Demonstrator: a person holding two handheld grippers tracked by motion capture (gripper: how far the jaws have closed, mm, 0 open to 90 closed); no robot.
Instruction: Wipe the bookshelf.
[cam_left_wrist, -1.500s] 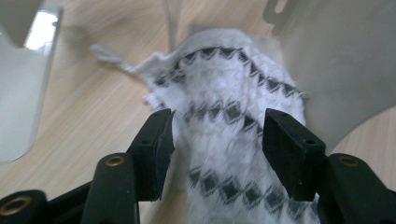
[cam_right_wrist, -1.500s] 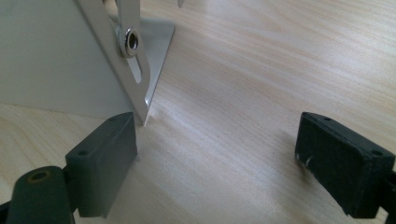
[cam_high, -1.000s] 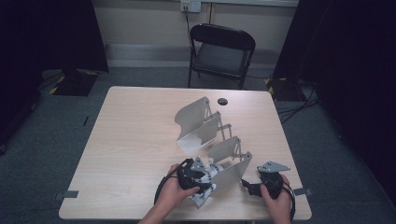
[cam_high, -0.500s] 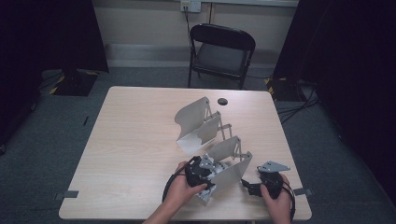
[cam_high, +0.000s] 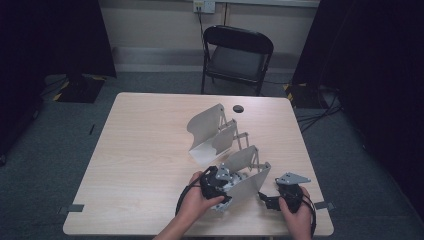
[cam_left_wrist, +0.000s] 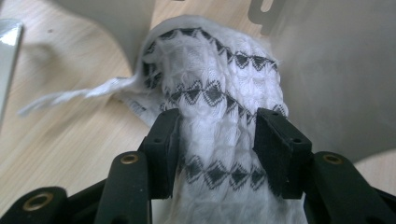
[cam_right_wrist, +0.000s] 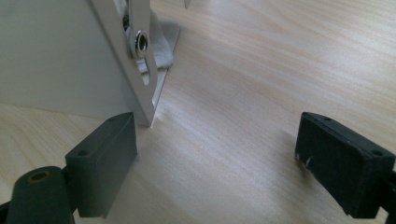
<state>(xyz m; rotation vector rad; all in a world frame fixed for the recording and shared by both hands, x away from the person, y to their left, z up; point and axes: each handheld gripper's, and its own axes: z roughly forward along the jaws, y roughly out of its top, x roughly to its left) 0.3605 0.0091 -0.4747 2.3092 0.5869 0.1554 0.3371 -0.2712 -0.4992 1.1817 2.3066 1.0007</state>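
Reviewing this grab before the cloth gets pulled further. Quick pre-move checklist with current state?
1. Cloth between the left gripper fingers: ok, white weave with black diamonds sits between both.
2. Firm pinch on cloth: cannot tell; the jaws have just been opening, and the cloth bulges between them.
3. Cloth free of the metal scoop: not ok, its far end lies against the curved wall.
4. Right gripper ready to brace: ok, fingers wide apart and empty, low over the table.
5. Right gripper off the scoop bracket: cannot tell; one finger sits right by its lower tip.
6. Second scoop out of the way: ok, farther back.
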